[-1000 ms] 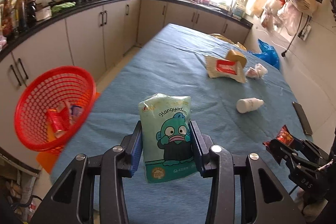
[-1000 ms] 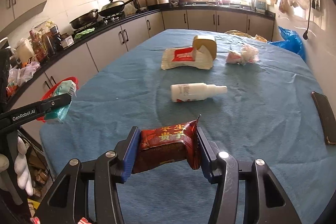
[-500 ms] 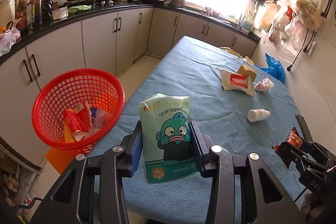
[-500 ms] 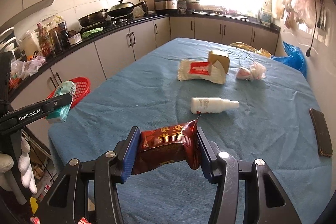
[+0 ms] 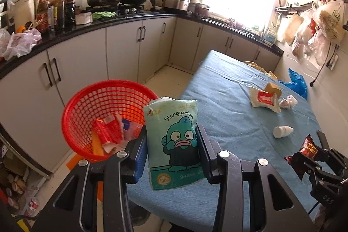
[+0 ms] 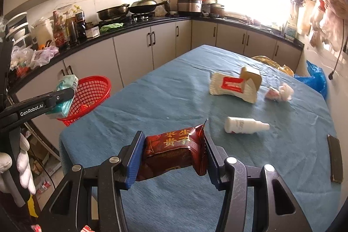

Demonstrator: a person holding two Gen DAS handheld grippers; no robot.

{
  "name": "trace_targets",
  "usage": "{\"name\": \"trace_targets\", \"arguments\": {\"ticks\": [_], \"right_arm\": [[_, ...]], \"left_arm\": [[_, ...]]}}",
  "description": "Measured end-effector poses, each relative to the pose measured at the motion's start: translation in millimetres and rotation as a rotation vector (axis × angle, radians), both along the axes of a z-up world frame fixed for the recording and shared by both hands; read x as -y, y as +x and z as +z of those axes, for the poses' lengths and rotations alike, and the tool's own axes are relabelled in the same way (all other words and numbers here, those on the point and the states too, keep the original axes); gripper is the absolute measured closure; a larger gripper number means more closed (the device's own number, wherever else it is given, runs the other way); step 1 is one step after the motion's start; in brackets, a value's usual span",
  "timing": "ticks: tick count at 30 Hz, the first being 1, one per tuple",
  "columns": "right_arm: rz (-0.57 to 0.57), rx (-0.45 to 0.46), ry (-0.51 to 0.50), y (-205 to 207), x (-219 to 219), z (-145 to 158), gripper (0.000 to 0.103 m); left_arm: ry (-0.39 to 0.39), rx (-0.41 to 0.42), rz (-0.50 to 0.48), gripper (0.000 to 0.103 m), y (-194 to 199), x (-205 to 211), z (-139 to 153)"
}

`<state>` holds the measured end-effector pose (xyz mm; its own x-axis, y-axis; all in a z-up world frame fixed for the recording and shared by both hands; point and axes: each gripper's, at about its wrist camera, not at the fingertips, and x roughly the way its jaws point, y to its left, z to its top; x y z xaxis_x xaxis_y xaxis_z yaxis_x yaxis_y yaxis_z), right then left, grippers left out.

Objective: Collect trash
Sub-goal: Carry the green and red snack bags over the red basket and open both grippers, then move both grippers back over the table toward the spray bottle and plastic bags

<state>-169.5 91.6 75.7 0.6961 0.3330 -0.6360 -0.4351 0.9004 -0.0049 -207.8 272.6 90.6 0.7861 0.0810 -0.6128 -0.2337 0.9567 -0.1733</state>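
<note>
My left gripper (image 5: pixel 171 148) is shut on a light green tissue pack (image 5: pixel 174 140) with a cartoon fish, held upright over the table's near left corner. Just left of it stands the red mesh basket (image 5: pixel 87 101), with several wrappers inside. My right gripper (image 6: pixel 173 151) is shut on a dark red snack wrapper (image 6: pixel 174 149), above the blue table's near edge. The right wrist view shows the left gripper (image 6: pixel 63 97) with the tissue pack (image 6: pixel 66 90) in front of the basket (image 6: pixel 95 88). The right gripper's wrapper (image 5: pixel 306 151) shows at the lower right of the left wrist view.
On the blue tablecloth (image 6: pixel 174 97) lie a white bottle (image 6: pixel 243 125), a cream pouch with a red label (image 6: pixel 235 86), crumpled tissue (image 6: pixel 280 92) and a dark phone (image 6: pixel 335 158). Grey cabinets (image 5: pixel 121 51) and a cluttered counter run along the left. A gloved hand (image 6: pixel 21 164) holds the left gripper.
Both grippers have drawn back and up from the table while keeping their loads. In the left wrist view the red basket has come closer, beside the tissue pack.
</note>
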Motion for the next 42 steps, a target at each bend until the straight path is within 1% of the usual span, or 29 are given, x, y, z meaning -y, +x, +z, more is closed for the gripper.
{"name": "trace_targets", "arguments": {"ticks": [5,8,10,14,17,21,25,29,32,33,35,37,39,42], "right_arm": [[0.048,0.003,-0.030,6.7,-25.0,1.6,0.047],[0.079,-0.011,-0.034,13.1,-41.7,-0.3,0.047],[0.100,-0.022,-0.034,18.4,-54.3,-1.6,0.047],[0.145,-0.038,-0.033,30.2,-82.3,-2.6,0.047],[0.178,-0.051,-0.020,40.8,-102.4,-1.8,0.047],[0.213,-0.091,0.027,60.7,-130.6,-0.2,0.047],[0.249,-0.147,0.084,83.1,-161.4,-3.8,0.047],[0.287,-0.191,0.119,97.9,-192.1,-14.4,0.046],[0.331,-0.238,0.175,108.5,-210.6,-26.2,0.045],[0.347,-0.252,0.190,111.2,-214.9,-29.3,0.043],[0.353,-0.272,0.199,114.8,-222.4,-35.0,0.033],[0.350,-0.270,0.217,114.6,-220.8,-35.2,0.032],[0.344,-0.256,0.211,111.4,-214.9,-33.7,0.032],[0.317,-0.198,0.169,102.1,-199.5,-29.3,0.032]], "left_arm": [[0.018,0.000,0.010,0.062,3.5,-15.4,0.8],[0.036,-0.005,0.016,0.062,6.2,-25.2,-0.2],[0.034,-0.011,0.015,0.062,8.8,-35.1,-1.0],[-0.015,-0.019,0.011,0.062,14.4,-61.0,-1.8],[-0.072,-0.014,0.018,0.062,20.3,-86.4,-1.1],[-0.127,-0.005,0.045,0.062,32.4,-123.4,-0.7],[-0.161,-0.015,0.057,0.062,44.5,-149.2,-3.8],[-0.183,-0.037,0.051,0.061,54.1,-162.4,-8.8],[-0.188,-0.039,0.052,0.056,58.1,-169.9,-9.9],[-0.187,-0.039,0.054,0.054,58.6,-171.4,-9.1],[-0.188,-0.031,0.060,0.051,58.5,-175.7,-6.7],[-0.186,-0.016,0.072,0.042,55.2,-177.1,-4.1],[-0.176,-0.008,0.080,0.042,52.3,-178.1,-2.9],[-0.158,-0.005,0.090,0.041,47.3,-174.8,-1.7]]}}
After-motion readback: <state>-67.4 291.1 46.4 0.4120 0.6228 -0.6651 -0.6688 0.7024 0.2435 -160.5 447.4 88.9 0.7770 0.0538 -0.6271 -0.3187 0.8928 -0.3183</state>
